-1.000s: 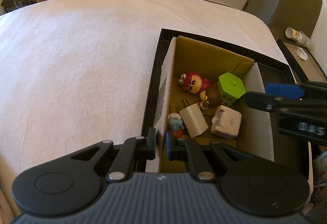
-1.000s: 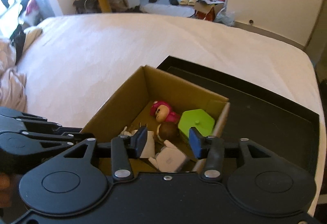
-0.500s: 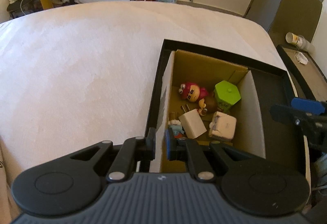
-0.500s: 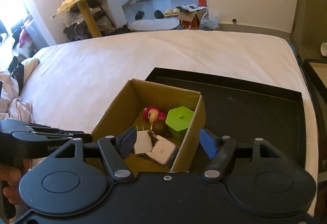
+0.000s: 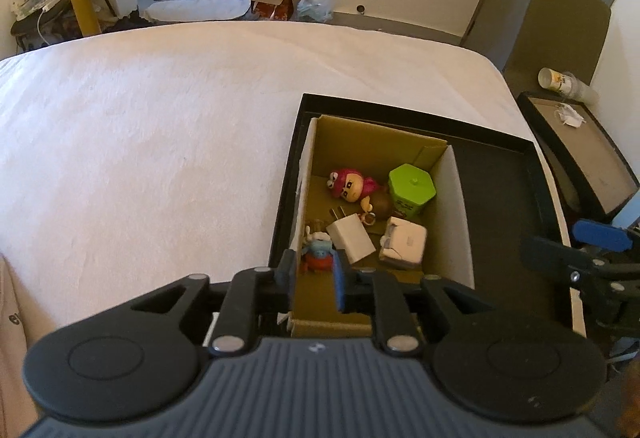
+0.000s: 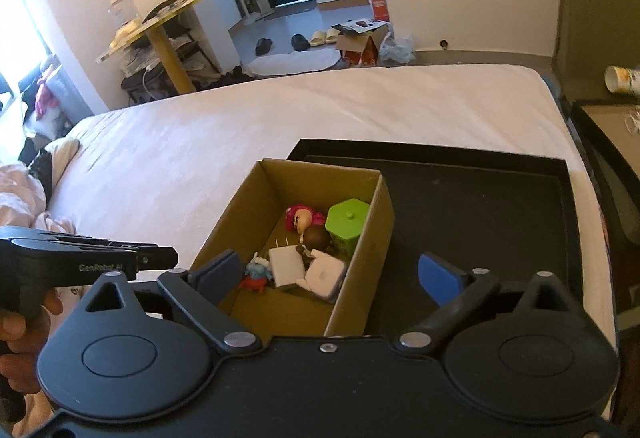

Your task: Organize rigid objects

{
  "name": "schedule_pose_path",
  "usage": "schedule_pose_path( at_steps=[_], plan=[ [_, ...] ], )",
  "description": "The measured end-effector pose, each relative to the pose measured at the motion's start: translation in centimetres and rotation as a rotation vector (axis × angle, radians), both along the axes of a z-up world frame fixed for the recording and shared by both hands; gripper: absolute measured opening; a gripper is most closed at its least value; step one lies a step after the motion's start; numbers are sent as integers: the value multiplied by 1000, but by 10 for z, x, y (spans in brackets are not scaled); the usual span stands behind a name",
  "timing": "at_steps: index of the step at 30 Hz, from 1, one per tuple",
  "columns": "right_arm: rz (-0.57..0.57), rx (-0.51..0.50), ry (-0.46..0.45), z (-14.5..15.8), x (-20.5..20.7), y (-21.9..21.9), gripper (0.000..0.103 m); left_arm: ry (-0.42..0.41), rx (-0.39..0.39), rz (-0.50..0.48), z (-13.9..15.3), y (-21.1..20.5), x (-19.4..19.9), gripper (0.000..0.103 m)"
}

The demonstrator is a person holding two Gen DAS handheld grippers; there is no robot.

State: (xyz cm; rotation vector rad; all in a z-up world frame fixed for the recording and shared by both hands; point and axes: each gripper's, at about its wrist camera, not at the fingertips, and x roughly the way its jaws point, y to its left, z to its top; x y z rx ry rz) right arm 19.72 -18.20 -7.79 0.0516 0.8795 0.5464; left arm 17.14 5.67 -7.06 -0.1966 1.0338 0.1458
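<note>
A brown cardboard box (image 5: 458, 206) (image 6: 228, 214) stands in a black tray (image 5: 516, 198) (image 6: 480, 206) on the white bed. In it lie a pink-haired doll (image 5: 350, 184) (image 6: 302, 217), a green hexagonal container (image 5: 412, 192) (image 6: 346, 224), a white plug charger (image 5: 351, 238) (image 6: 286, 265), a white case (image 5: 403, 246) (image 6: 326, 274) and a small blue figure (image 5: 319, 253) (image 6: 256, 274). My left gripper (image 5: 314, 280) is open and empty above the box's near left corner. My right gripper (image 6: 326, 278) is wide open and empty above the box's near end.
The white bed (image 5: 160, 126) spreads to the left and far side. A second dark tray (image 5: 580, 154) with a paper cup (image 5: 556, 80) stands right of the bed. Bedding (image 6: 24, 190) lies at the far left. A yellow table (image 6: 160, 26) and floor clutter lie beyond the bed.
Both grippers have pulled back and up from the box. The left jaws have opened from shut. The right jaws have opened wider.
</note>
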Motion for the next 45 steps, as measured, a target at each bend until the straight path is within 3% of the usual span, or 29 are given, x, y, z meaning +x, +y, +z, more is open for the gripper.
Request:
schedule_pose_path(
  at_steps=[4, 14, 21, 25, 29, 45],
  plan=[
    [-37, 10, 3, 5, -8, -8, 103, -9, 5, -7, 7, -4, -8, 41],
    [-101, 64, -29, 27, -36, -28, 103, -72, -2, -36, 28, -18, -33, 68],
    [-149, 89, -52, 32, -56, -42, 103, -114, 23, -45, 39, -27, -54, 72],
    [-150, 94, -65, 35, -71, -44, 103, -139, 38, -50, 48, -29, -65, 83],
    [-148, 101, -88, 42, -86, -44, 103, -157, 36, -57, 56, -28, -78, 88],
    [-177, 116, -134, 57, -130, -47, 103, -185, 46, -67, 65, -29, -118, 97]
  ],
)
